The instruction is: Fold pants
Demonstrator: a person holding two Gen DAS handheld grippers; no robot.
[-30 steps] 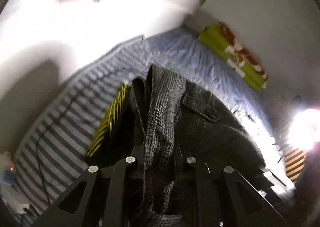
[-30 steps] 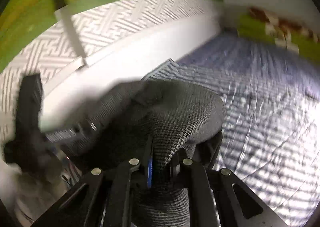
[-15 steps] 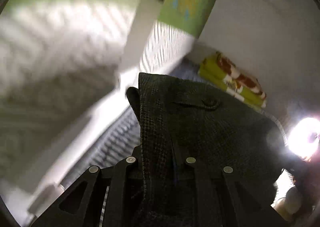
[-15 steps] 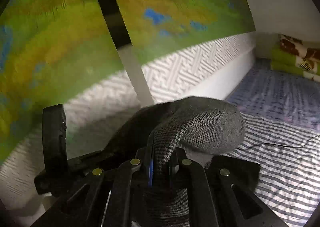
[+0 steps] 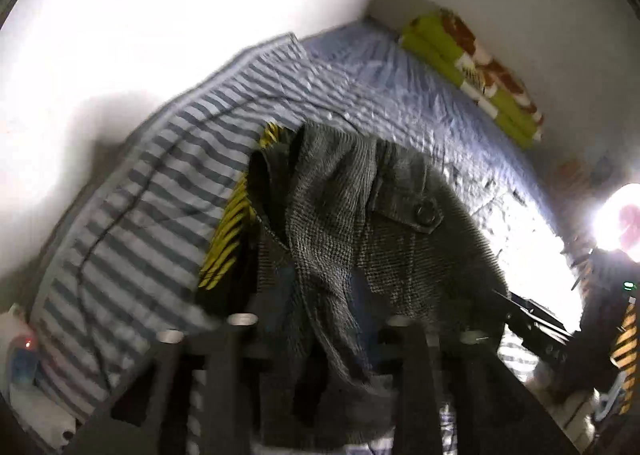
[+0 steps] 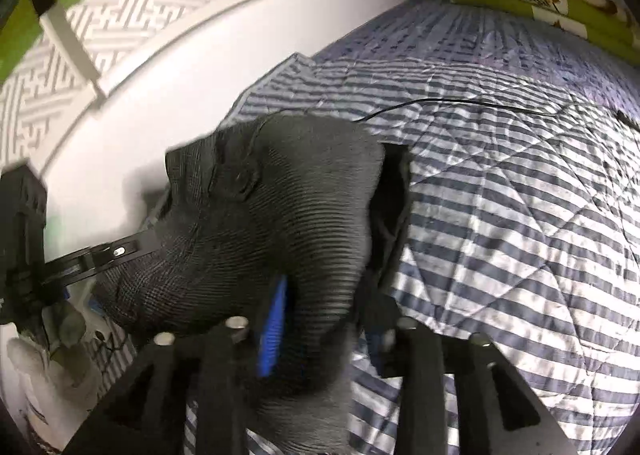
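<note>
While each claw (image 5: 320, 335) (image 6: 316, 331) clamps them, the pants (image 5: 360, 215) (image 6: 280, 215) hang bunched between its fingers.

The pants (image 5: 340, 215) are a rough, matt woven cloth in a fine grey check, with a dull button (image 5: 426, 213) on the pocket flap. The striped bedcover (image 6: 520, 215) looks like quilted, slightly shiny fabric, and the wall (image 6: 132, 15) has embossed textured paper.

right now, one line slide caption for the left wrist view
Left gripper shut on grey checked pants held above a striped quilt.
</note>
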